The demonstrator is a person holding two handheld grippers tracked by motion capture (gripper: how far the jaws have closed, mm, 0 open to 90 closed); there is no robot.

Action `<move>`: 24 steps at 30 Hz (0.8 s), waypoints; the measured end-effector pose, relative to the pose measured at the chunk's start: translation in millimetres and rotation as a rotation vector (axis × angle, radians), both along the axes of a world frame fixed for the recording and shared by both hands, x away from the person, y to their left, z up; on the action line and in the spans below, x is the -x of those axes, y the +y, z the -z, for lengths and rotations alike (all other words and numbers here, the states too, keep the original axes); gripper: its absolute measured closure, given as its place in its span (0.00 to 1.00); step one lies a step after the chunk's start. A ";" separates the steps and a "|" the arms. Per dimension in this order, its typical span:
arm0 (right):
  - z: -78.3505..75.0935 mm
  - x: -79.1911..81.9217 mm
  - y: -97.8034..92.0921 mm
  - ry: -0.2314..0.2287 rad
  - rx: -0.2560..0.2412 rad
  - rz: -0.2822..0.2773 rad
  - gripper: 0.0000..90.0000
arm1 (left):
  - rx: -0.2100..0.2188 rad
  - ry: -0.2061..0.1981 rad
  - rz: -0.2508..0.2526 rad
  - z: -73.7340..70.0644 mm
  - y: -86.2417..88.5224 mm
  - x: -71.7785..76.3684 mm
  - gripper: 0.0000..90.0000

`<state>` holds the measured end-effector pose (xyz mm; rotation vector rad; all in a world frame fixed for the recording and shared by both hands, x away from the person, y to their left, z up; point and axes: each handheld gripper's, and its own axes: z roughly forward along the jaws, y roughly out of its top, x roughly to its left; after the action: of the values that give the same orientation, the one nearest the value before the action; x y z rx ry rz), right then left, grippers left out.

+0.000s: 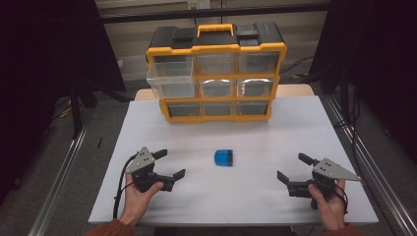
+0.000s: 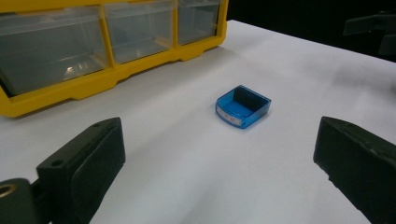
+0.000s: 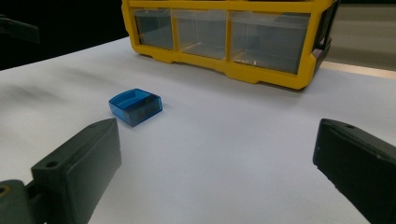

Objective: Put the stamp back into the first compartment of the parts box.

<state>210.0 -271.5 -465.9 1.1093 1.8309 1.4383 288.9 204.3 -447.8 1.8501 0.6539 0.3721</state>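
A small blue translucent bin [image 1: 223, 158] lies on the white table [image 1: 275, 137], midway between both hands; it appears too in the left gripper view [image 2: 243, 106] and the right gripper view [image 3: 136, 107]. A yellow and black drawer organizer [image 1: 216, 73] stands at the back, its top-left clear drawer [image 1: 170, 76] pulled out. My left gripper [image 1: 169, 164] rests open at the front left, empty. My right gripper [image 1: 291, 168] rests open at the front right, empty. Both point toward the bin, well apart from it.
The organizer's lower drawers [image 2: 135, 32] are closed, as seen also in the right gripper view [image 3: 266, 39]. Metal rails [image 1: 59, 191] run along both table sides. Bare white surface surrounds the bin. A cable [image 1: 119, 189] trails from the left gripper.
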 end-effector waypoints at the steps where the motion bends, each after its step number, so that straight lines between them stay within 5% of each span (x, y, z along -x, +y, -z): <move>1: 0.1 -0.1 -0.1 0.002 0.000 0.002 0.01 | -0.005 -0.002 -0.003 0.5 -1.8 -1.0 0.03; 5: 0.3 -0.4 -0.3 -0.002 -0.006 0.007 0.01 | 0.036 0.008 0.028 0.3 -7.2 -9.8 0.02; 6: 0.3 -0.4 0.0 -0.001 -0.006 0.006 0.01 | 0.014 -0.008 -0.021 -0.4 -10.4 -9.5 0.02; 8: 0.4 -0.8 0.5 0.001 -0.006 0.003 0.01 | 0.003 -0.008 -0.028 -0.3 -14.3 -11.8 0.02; 12: 0.5 -0.9 0.5 0.004 -0.009 0.002 0.01 | -0.013 -0.022 0.001 -2.3 -22.2 -16.5 0.02; 13: 0.4 -1.0 0.4 -0.001 -0.009 0.007 0.01 | 0.009 -0.015 0.051 -2.9 -23.5 -18.9 0.02; 14: 0.4 -1.1 0.2 -0.001 -0.010 0.007 0.01 | -0.010 -0.029 0.017 -4.9 -26.0 -18.0 0.02; 18: 0.4 -1.4 1.0 0.002 -0.010 0.004 0.01 | -0.009 -0.026 0.052 -8.3 -35.2 -23.6 0.04; 19: 0.4 -1.4 1.0 0.002 -0.010 0.004 0.01 | -0.018 -0.031 0.027 -10.1 -38.2 -23.4 0.04; 24: 0.2 -1.8 1.2 -0.003 -0.009 0.005 0.01 | -0.001 -0.034 0.090 -15.6 -50.0 -33.0 0.04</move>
<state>211.8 -270.3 -466.1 1.1143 1.8204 1.4460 321.9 154.3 -432.2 1.8636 0.5458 0.3444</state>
